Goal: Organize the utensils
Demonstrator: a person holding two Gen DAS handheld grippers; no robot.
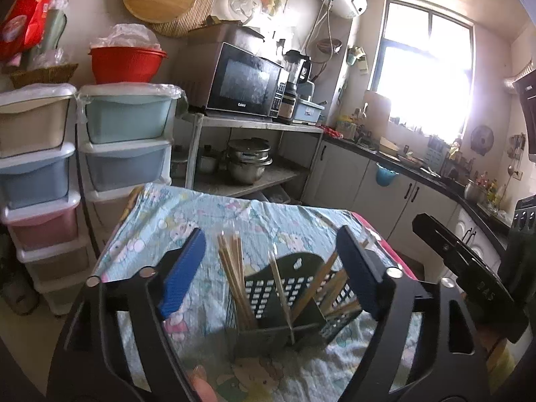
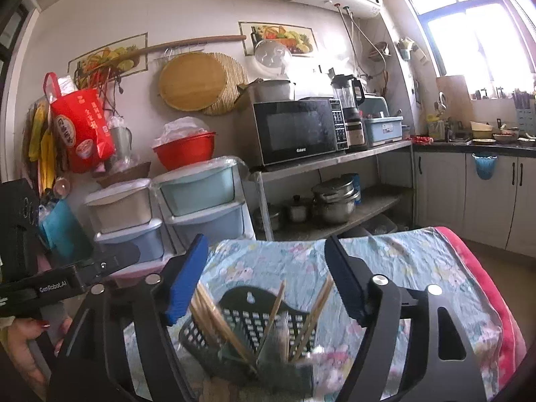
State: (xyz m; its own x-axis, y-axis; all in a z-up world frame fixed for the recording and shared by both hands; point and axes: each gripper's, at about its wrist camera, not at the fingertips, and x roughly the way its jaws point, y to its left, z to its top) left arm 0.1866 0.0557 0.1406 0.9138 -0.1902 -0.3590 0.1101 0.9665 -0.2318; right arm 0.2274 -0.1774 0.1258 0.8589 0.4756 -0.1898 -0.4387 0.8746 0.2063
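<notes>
A dark green perforated utensil holder [image 1: 268, 294] stands on the table's light blue patterned cloth [image 1: 187, 214]. Wooden chopsticks [image 1: 231, 268] lean in its compartments, a bundle at the left and a few more at the middle and right. My left gripper [image 1: 271, 234] is open, its blue pads [image 1: 182, 274] wide apart above and in front of the holder, touching nothing. In the right wrist view the same holder [image 2: 248, 311] and chopsticks [image 2: 207, 308] sit below my right gripper [image 2: 266, 239], which is also open with nothing between its pads.
Stacked pastel plastic drawers [image 2: 197, 194] stand left of the table. Behind it, a metal shelf [image 2: 335, 160] carries a microwave [image 2: 298, 130] above several pots. White cabinets [image 1: 385, 181] run under a dark counter at the right. A hand [image 2: 26, 338] holds the left tool.
</notes>
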